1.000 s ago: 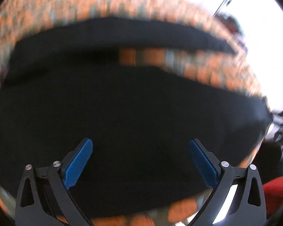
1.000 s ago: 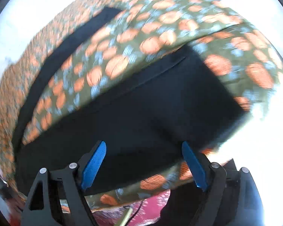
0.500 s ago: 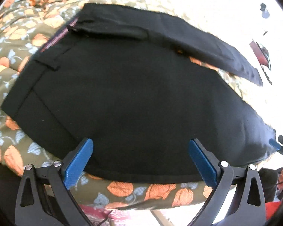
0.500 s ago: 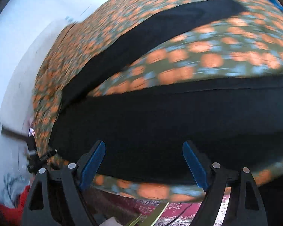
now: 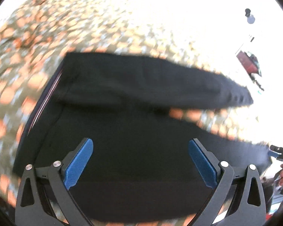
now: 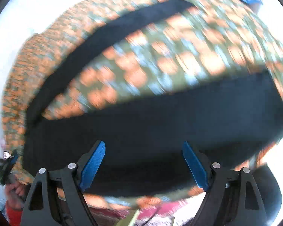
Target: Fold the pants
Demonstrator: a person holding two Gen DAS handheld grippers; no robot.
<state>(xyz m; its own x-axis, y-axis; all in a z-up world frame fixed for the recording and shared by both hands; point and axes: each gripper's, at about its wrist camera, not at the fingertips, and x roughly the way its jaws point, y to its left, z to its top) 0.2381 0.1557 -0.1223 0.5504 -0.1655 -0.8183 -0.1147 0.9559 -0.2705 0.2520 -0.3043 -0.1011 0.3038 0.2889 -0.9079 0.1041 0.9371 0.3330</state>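
Nearest in each wrist view are the blue pads, spread wide with nothing between them: the left gripper and the right gripper both hover empty above dark cloth. Directly beyond the fingers lie the black pants, spread flat on a bedspread printed with orange flowers. Their long axis runs crosswise to both grippers, left to right in each view. From the left view the waistband end sits toward the left, and the 2 legs part as they run right, with a wedge of bedspread showing between them. From the right view the near leg fills the space ahead of the fingers and the far leg lies well beyond, across a broad strip of print. Judging by this, the left gripper is nearer the waist and the right gripper nearer the cuffs, so each could take its own end of the near leg. Both views are blurred.
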